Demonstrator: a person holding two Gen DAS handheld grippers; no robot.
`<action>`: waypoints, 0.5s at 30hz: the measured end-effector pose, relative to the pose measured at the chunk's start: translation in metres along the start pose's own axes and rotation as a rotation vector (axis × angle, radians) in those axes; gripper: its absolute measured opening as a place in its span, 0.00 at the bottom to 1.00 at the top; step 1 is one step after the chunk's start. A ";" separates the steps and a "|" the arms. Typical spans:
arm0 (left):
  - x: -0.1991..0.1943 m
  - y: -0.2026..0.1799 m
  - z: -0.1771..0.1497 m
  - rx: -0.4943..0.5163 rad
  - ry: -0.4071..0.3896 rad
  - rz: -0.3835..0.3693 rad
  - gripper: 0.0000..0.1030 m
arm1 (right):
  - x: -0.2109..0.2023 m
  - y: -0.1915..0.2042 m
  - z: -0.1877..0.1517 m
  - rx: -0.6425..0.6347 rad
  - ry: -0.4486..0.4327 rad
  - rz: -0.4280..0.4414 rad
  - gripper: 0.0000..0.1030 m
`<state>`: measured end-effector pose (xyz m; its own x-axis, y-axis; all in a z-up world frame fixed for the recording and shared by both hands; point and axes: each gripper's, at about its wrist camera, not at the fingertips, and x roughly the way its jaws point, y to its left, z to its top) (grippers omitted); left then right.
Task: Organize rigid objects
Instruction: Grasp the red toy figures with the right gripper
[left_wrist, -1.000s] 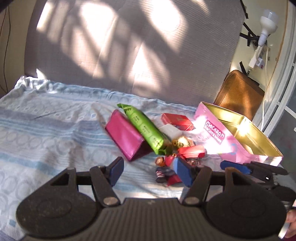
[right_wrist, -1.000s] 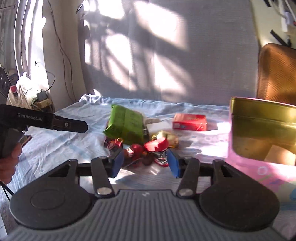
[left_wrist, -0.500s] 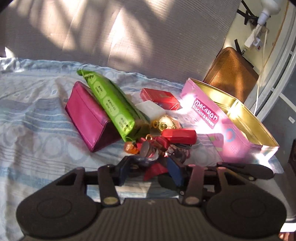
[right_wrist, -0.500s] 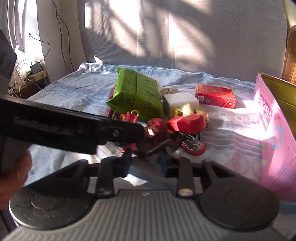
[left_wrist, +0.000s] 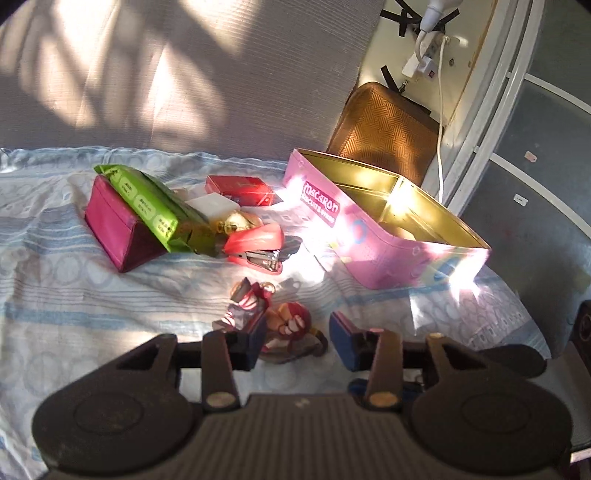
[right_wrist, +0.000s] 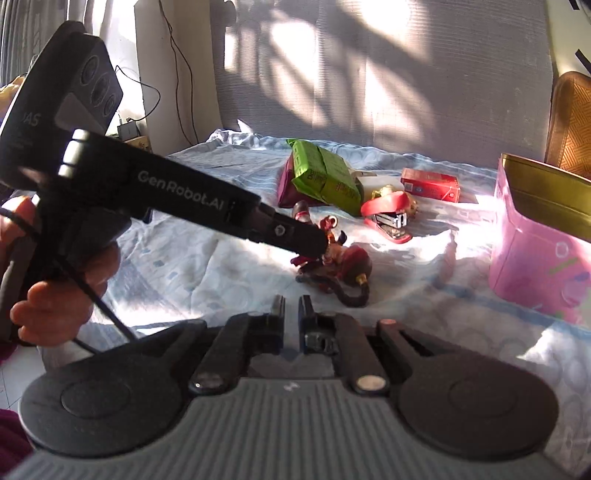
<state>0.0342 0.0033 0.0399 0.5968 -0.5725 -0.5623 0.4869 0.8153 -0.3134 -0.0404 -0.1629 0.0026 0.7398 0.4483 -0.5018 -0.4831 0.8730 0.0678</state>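
Figurines (left_wrist: 284, 325) nearest camera; stapler (left_wrist: 255, 245) behind; pouch (left_wrist: 114, 229) left; tin (left_wrist: 388, 225) right, contents unclear.

My bed, spread with a pale blue-and-white patterned sheet (left_wrist: 92, 295).

From my left tongs' view: at ten o'clock lies a magenta pouch (left_wrist: 110, 229); at twelve a red stapler (left_wrist: 258, 245) and red flat carton (left_wrist: 240, 188); at one the pink open biscuit tin (left_wrist: 369, 254); nearest, a red-capped toy figurine (left_wrist: 288, 325).

Red figurine keychains (left_wrist: 280, 325) heaped on blue-striped cloth, w/ open pink tin (left_wrist: 388, 236) nearby (gold inside).
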 end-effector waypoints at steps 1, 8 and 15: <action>-0.001 0.003 0.004 -0.012 -0.005 0.024 0.55 | -0.005 -0.001 -0.001 0.000 -0.016 -0.015 0.12; 0.014 0.012 0.023 0.001 -0.007 0.099 0.85 | 0.021 -0.024 0.014 0.034 -0.024 -0.046 0.64; 0.045 0.020 0.013 -0.029 0.073 0.090 0.24 | 0.073 -0.023 0.022 -0.012 0.068 -0.032 0.60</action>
<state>0.0793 -0.0073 0.0182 0.5885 -0.4896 -0.6433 0.4140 0.8660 -0.2804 0.0354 -0.1465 -0.0165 0.7214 0.4063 -0.5608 -0.4658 0.8839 0.0411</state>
